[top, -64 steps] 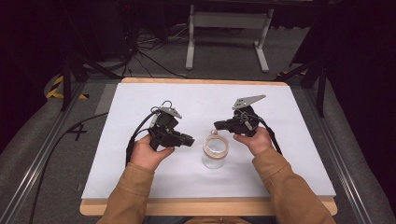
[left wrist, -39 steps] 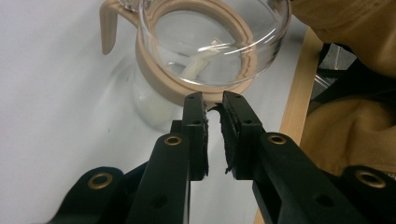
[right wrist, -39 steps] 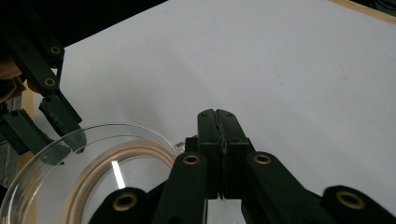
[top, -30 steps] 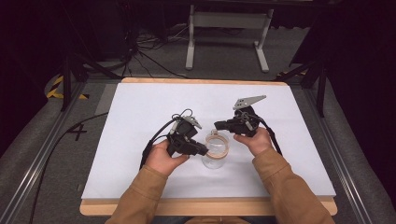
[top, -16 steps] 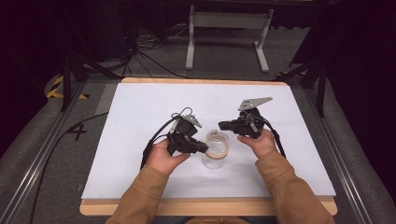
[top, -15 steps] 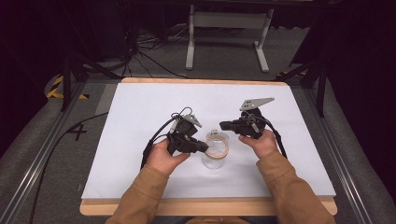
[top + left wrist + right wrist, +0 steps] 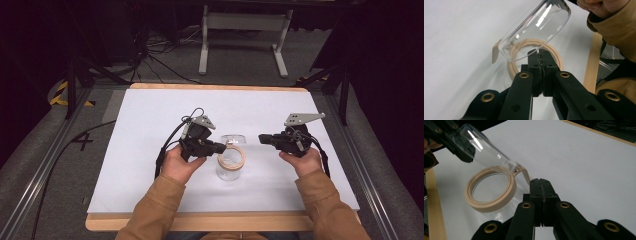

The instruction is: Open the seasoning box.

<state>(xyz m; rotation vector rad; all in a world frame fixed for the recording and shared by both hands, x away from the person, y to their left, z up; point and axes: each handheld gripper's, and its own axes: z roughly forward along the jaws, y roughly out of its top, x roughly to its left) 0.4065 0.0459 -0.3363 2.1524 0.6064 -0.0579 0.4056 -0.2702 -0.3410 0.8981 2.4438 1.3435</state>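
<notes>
A white sheet (image 7: 150, 150) covers the light wooden tabletop (image 7: 200, 222). Beyond the tabletop's far edge, a grey metal stand (image 7: 243, 35) rests on grey carpet, with black cables (image 7: 155, 57) trailing left of it. Yellow-black striped tape (image 7: 62, 92) lies off the tabletop's far left corner.

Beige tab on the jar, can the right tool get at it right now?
Probably yes: the beige tab sticks out just ahead of the right tool, nothing between; its shut jaws must open first.

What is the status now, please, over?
Left gripper just closed, shut at rim of jar. Right gripper shut, empty, apart from jar. Jar upright, clear lid tilted open. Nothing in the way.
</notes>
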